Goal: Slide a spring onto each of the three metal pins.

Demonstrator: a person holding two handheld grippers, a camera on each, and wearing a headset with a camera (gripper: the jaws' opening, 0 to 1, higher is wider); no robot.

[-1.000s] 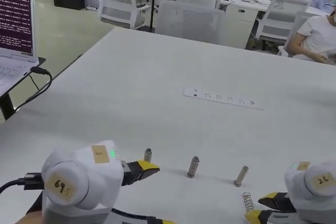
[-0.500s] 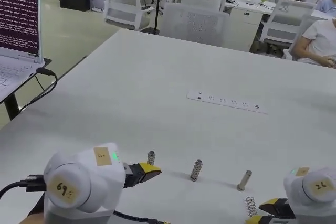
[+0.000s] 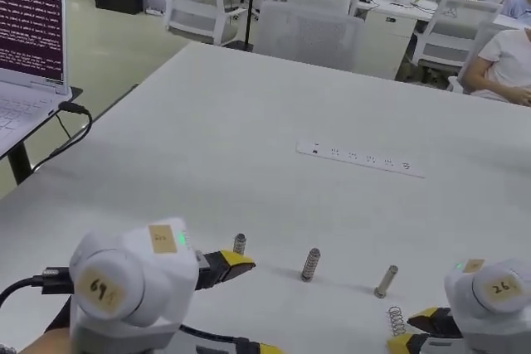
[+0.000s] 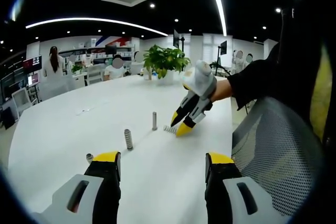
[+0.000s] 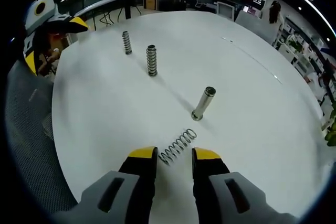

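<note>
The right gripper is held low over the white table and is pointed along it. Its yellow-tipped jaws are parted a little. The near end of the small loose metal spring is seen lying flat between the tips. Whether it is touched cannot be told. Just past the spring, the bare silver metal pin is stood upright. Beyond it, the middle pin with a spring on it and the end pin with a spring on it are lined up. The left gripper is held level above the table, just beside the end pin. Its jaws are spread wide, and nothing is held between them.
</note>
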